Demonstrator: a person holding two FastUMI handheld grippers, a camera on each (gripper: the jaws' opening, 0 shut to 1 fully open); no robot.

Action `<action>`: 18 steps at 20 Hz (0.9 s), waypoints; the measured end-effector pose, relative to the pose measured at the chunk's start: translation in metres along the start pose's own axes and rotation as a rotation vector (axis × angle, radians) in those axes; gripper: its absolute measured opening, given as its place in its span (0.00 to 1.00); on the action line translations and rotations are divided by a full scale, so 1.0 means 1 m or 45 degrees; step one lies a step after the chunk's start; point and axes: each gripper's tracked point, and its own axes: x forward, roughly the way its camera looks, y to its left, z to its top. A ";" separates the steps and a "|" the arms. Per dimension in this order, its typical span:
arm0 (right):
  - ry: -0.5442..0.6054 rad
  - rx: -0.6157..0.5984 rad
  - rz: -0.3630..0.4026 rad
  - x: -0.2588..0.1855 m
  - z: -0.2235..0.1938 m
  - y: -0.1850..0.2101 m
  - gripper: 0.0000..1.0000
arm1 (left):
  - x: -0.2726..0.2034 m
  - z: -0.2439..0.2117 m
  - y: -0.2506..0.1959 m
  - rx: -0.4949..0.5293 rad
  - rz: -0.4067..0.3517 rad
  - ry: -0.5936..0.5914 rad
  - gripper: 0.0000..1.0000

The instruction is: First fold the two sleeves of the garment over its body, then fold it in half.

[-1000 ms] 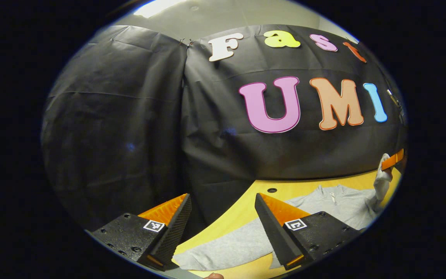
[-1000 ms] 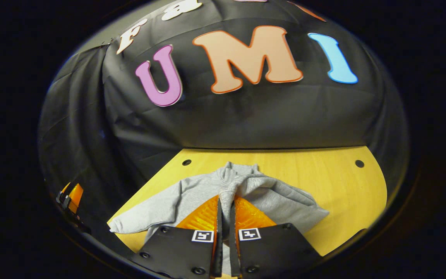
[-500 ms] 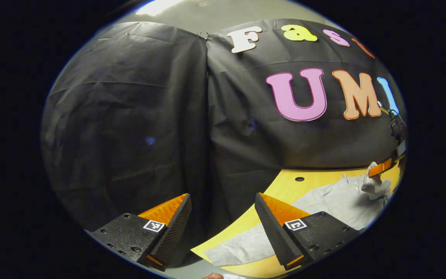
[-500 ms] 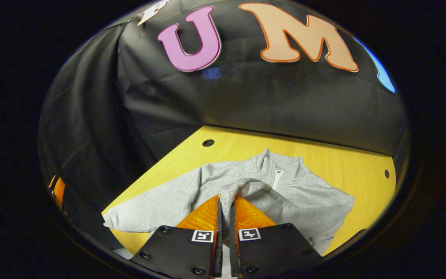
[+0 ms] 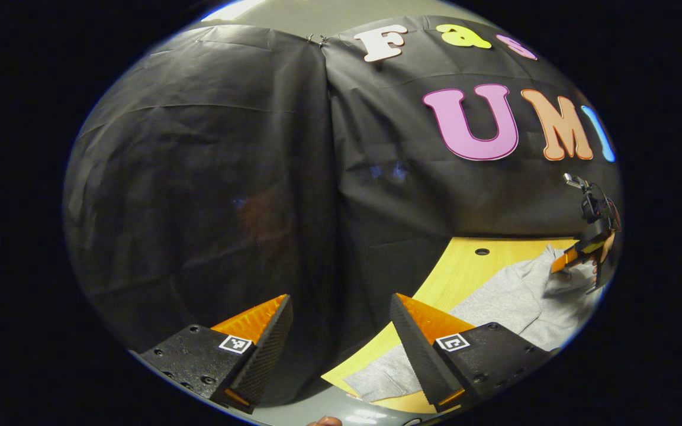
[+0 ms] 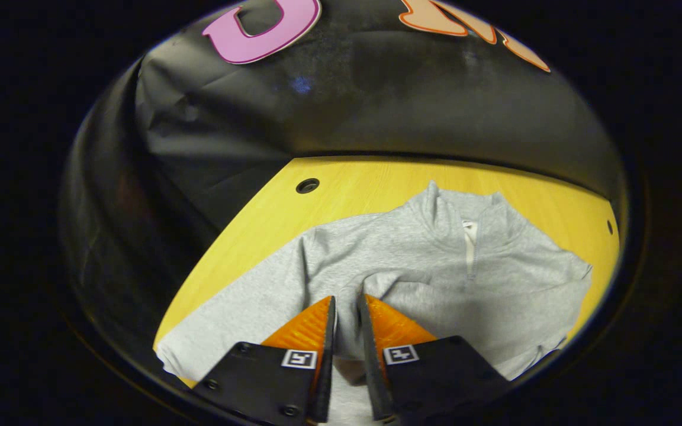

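Observation:
A grey zip-neck sweatshirt (image 6: 436, 266) lies flat on the yellow table (image 6: 364, 183), collar toward the wall. Its right sleeve (image 6: 465, 302) is folded across the chest, and the cuff lies between the fingers of my right gripper (image 6: 346, 297), whose jaws stand a little apart around it, low over the body. The left sleeve (image 6: 228, 319) stretches out toward the table's near left corner. My left gripper (image 5: 341, 297) is open and holds nothing, off the table's left side, facing the wall. In the left gripper view the sweatshirt (image 5: 512, 296) and the right gripper (image 5: 560, 265) sit far right.
The black cloth wall closes the back and left of the booth. The tabletop has small round holes (image 6: 307, 186) near its back corners. A hand (image 5: 604, 245) holds the right gripper. Bare wood runs between the collar and the wall.
The right gripper carried the cuff across and down onto the chest, and its jaws have parted slightly. The left gripper swung left, away from the garment, still open.

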 end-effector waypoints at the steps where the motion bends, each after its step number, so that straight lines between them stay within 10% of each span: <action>1: -0.010 0.010 0.041 -0.001 0.002 0.010 0.45 | 0.003 -0.009 -0.002 -0.003 -0.012 0.017 1.00; 4: -0.065 -0.095 0.042 -0.009 0.008 0.009 0.98 | 0.008 -0.035 -0.013 -0.010 -0.071 0.078 0.96; 18: -0.412 -0.428 -0.116 -0.137 0.017 -0.028 0.92 | 0.032 -0.178 -0.049 -0.132 -0.242 0.549 0.97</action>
